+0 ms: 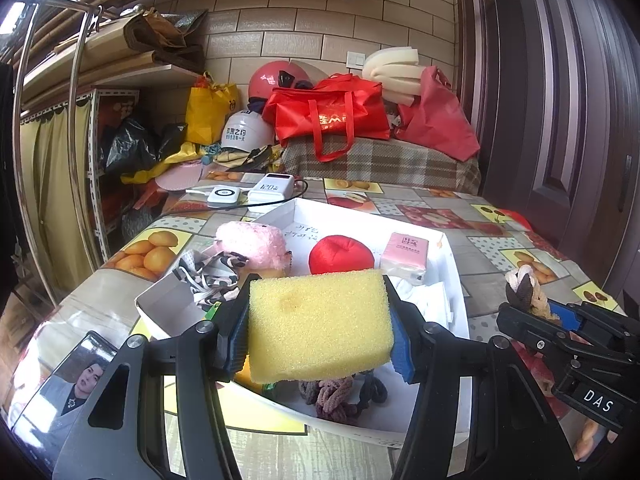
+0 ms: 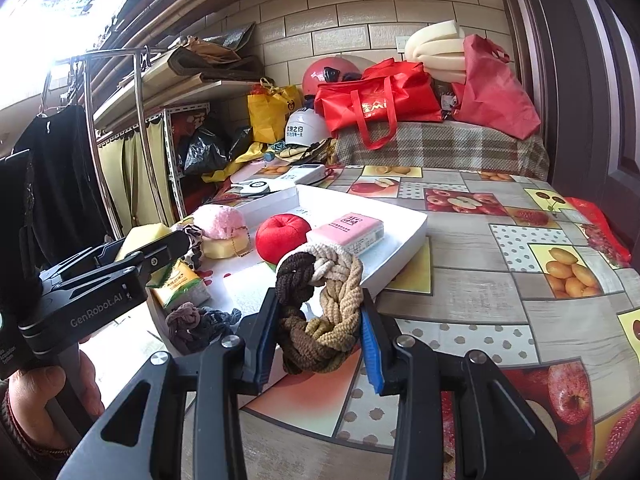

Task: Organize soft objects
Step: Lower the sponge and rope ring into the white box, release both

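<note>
both hand-held grippers loaded above the white box

left hand-held gripper (image 1: 320,328) clamps a yellow sponge (image 1: 318,326) over the white box (image 1: 454,276); right hand-held gripper (image 2: 316,332) pinches a braided hair tie (image 2: 320,312) near the box's edge, above the surface (image 2: 480,280). risk, as i judge it: the hair tie released there could land outside the box, and the springy sponge could bounce out onto the red plush apple (image 1: 340,254).

Daylight blows out the upper left (right wrist view worst); fisheye-curved, vignetted edges.
</note>
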A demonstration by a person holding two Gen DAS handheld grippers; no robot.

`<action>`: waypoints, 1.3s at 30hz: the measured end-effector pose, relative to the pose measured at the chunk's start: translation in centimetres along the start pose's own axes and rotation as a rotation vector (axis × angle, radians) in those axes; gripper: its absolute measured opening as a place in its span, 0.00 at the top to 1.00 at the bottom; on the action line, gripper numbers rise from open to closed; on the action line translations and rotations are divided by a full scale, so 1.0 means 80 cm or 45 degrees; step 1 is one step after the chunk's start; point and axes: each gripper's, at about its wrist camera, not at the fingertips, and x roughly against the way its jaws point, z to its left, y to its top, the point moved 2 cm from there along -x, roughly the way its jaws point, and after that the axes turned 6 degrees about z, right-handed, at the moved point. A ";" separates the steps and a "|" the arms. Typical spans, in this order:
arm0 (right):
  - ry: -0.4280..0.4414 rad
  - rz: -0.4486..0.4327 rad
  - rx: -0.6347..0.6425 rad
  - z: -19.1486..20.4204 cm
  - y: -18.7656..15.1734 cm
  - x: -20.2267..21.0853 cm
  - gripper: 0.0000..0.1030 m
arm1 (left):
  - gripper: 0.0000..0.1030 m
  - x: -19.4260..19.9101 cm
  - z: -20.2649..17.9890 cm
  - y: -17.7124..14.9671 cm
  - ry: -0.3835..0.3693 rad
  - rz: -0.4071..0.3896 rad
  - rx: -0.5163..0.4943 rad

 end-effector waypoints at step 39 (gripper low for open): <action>0.159 0.230 0.146 0.048 0.024 -0.094 0.63 | 0.45 -0.082 0.024 0.029 0.002 0.158 -0.011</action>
